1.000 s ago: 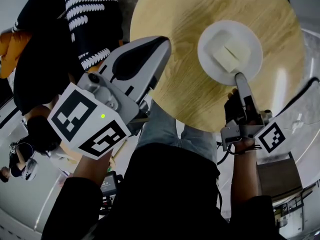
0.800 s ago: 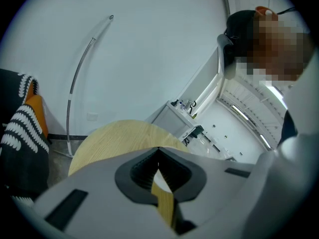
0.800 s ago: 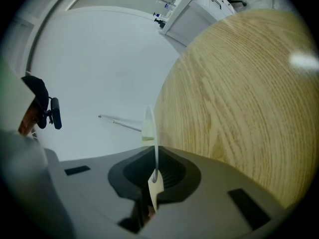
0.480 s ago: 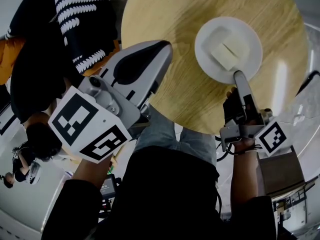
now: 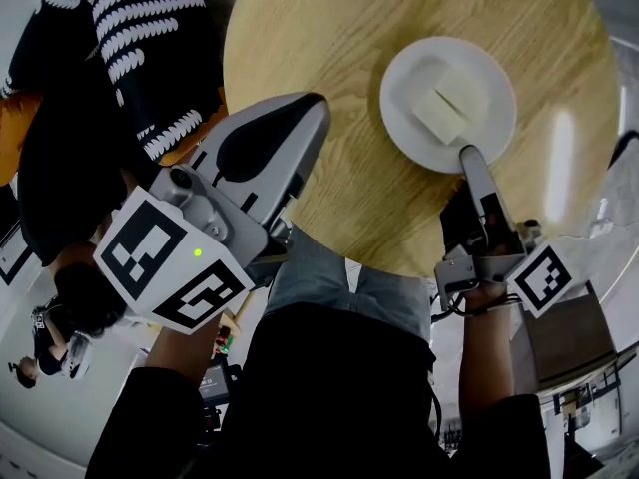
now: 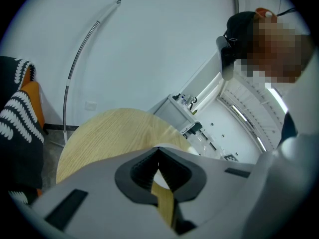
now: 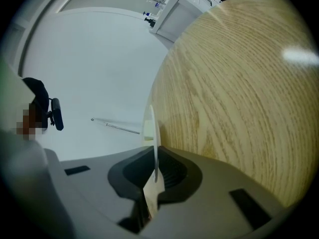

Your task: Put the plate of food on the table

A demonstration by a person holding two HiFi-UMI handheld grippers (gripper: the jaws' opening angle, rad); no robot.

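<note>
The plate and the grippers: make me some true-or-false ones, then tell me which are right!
1. The right gripper pinches the rim of the plate. True.
2. The plate is empty. False: a pale block of food lies on it.
3. The table is round and wooden. True.
4. The left gripper holds a cup. False: its jaws are together with nothing between them.
5. The plate is black. False: it is white.
</note>
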